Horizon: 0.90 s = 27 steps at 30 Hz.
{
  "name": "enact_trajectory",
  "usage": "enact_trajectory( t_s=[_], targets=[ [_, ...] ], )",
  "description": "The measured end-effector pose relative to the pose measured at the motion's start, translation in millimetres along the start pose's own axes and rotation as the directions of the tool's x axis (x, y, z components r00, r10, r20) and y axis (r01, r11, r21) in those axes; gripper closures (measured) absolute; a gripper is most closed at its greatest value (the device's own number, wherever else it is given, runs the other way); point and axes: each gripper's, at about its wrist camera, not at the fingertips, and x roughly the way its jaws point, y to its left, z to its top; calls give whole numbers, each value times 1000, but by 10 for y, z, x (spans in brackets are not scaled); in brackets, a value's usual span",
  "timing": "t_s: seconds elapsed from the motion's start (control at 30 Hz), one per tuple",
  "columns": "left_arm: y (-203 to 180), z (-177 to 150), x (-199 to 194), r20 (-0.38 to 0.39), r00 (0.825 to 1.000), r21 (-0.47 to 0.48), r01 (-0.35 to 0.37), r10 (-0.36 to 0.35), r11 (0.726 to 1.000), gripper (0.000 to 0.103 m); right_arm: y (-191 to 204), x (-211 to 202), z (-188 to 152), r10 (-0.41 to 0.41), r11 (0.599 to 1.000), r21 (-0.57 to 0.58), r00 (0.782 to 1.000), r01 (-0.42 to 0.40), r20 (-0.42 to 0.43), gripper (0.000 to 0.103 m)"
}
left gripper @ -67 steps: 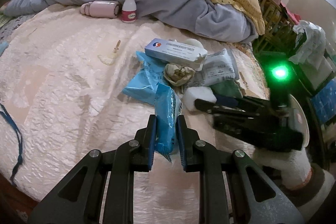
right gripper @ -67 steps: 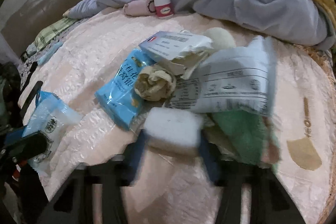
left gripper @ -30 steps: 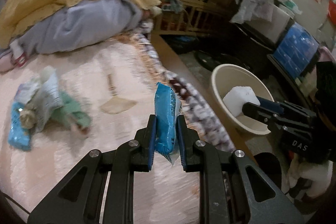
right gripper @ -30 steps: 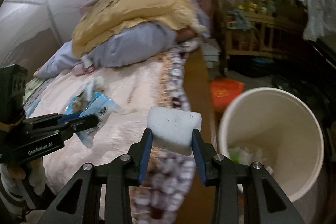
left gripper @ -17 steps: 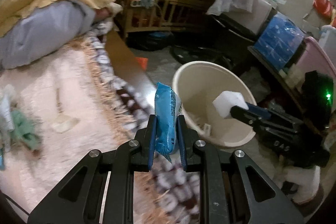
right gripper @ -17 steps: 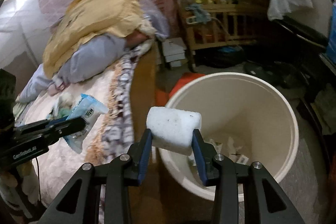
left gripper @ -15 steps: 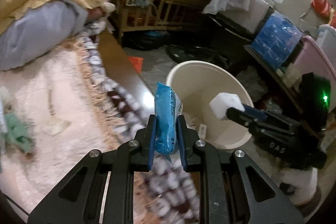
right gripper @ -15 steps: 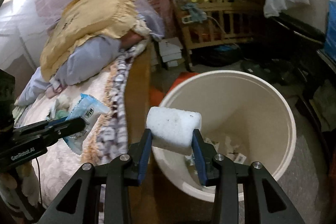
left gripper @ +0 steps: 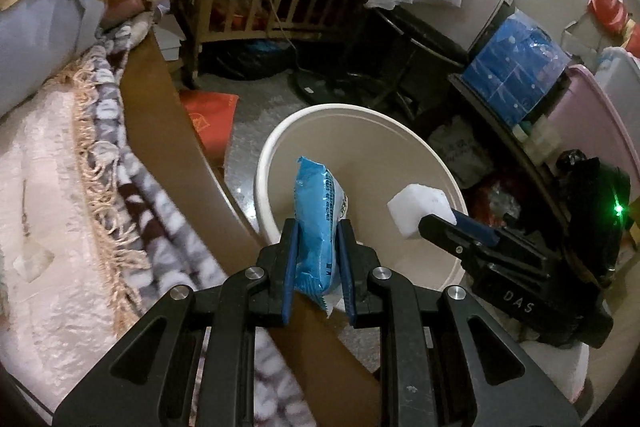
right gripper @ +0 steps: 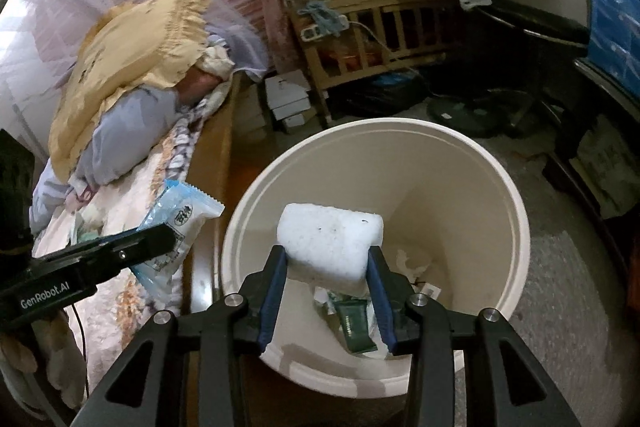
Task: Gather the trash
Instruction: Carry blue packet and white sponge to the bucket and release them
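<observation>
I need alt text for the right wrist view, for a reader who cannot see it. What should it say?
The right gripper holds a white foam block over an open cream trash bucket with some litter at its bottom. At left, the left gripper holds a blue snack wrapper above the bed edge.

Glossy blue plastic wrapper (left gripper: 318, 223), matt white foam block (right gripper: 330, 241), smooth plastic bin (right gripper: 516, 227)

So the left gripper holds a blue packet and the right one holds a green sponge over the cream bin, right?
Not quite: the sponge in the right gripper is white, not green, as the right wrist view shows. The left gripper does hold the blue packet, beside the cream bin.
</observation>
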Motion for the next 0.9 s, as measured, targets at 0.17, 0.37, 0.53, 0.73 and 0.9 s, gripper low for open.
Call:
enact_trajectory(
  t_s=[0.17, 0.37, 0.53, 0.73, 0.9],
  targets=[
    [-31, 28, 126, -12, 1000, 3, 12, -11, 1000, 86, -145, 40, 10, -15, 999, 37, 1000, 15, -4, 64],
    [-83, 53, 235, -19, 1000, 9, 22, -22, 1000, 86, -225, 98, 5, -21, 998, 56, 1000, 22, -15, 63],
    [-121, 75, 297, -26, 999, 11, 30, -29, 999, 86, -232, 117, 13, -23, 998, 57, 1000, 24, -15, 62],
    [-143, 93, 332, -31, 999, 12, 33, -33, 999, 86, -253, 142, 36, -30, 998, 63, 999, 31, -16, 61],
    [-137, 111, 362, -30, 998, -4, 54, -54, 999, 85, -268, 133, 58, -37, 997, 64, 999, 38, -12, 56]
  ],
)
